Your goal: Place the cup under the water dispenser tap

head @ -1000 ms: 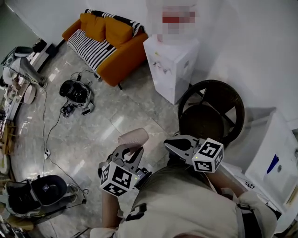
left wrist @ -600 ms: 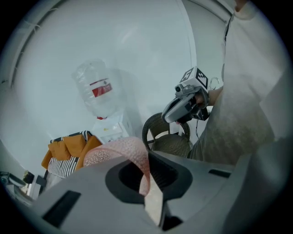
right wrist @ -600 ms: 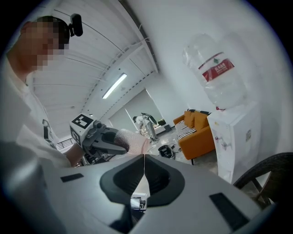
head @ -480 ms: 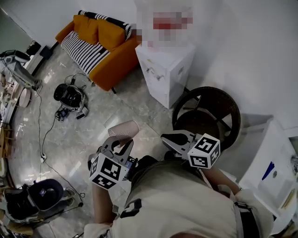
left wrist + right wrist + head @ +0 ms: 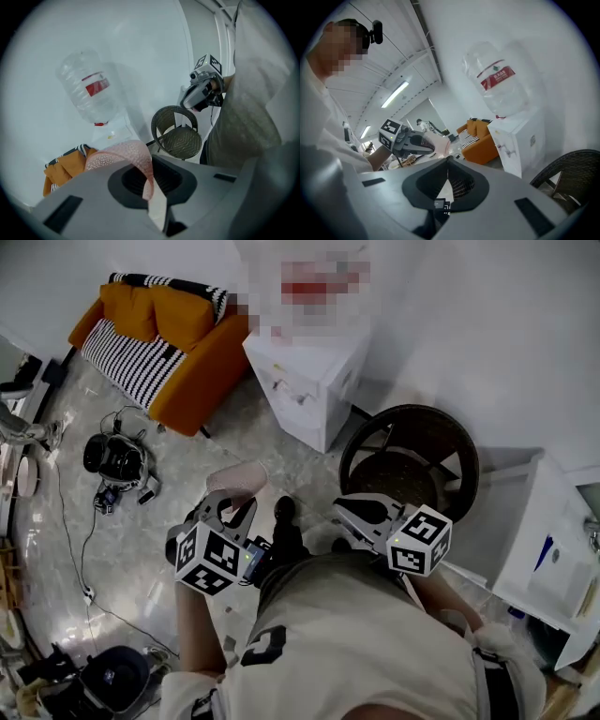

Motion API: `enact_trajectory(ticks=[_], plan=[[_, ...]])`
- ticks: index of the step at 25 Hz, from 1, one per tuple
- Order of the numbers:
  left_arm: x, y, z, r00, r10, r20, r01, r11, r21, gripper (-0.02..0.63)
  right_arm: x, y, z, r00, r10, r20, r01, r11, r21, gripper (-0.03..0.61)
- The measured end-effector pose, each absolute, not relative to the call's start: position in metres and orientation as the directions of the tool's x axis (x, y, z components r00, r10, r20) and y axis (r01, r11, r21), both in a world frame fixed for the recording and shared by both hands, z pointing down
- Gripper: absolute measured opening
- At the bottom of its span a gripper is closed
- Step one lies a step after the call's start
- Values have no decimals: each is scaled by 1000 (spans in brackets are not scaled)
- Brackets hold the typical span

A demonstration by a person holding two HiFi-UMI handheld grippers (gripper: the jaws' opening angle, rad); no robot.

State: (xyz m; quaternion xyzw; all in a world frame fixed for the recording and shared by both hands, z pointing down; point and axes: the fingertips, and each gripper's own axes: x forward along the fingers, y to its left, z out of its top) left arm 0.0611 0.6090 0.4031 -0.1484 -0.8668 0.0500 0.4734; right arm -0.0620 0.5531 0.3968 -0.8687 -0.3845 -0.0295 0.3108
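- Your left gripper [image 5: 234,505] pinches the pink cup [image 5: 236,480] by its wall — in the air, short of the water dispenser [image 5: 309,381].
- It looks light, thin, crushable — pinch gently.
- Your right gripper [image 5: 341,509] is closed, empty.

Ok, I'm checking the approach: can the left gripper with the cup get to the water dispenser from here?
Probably yes, after closing in. The left gripper is shut on the cup, only bare floor lies between it and the water dispenser, and the wicker chair stands off to the right.
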Motion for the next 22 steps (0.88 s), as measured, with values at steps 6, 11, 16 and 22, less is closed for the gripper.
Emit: enact_trajectory(ticks=[6,11,16,22], plan=[[85,697,428,-519,175,837,59,984,-169,72,-29,621,398,626,712,318,741,-418,-525,28],[96,766,446,-492,146,858,-63,977,-203,72,-4,672,400,566,745,353,776,-337,-533,28],[98,803,495,-414,125,901,-210,951,-228,72,9,701,407,517,763,389,801,-271,-534,28],[80,819,554,-349,77,934,-367,906,-212,72,19,722,414,488,763,423,817,-231,-528,28]])
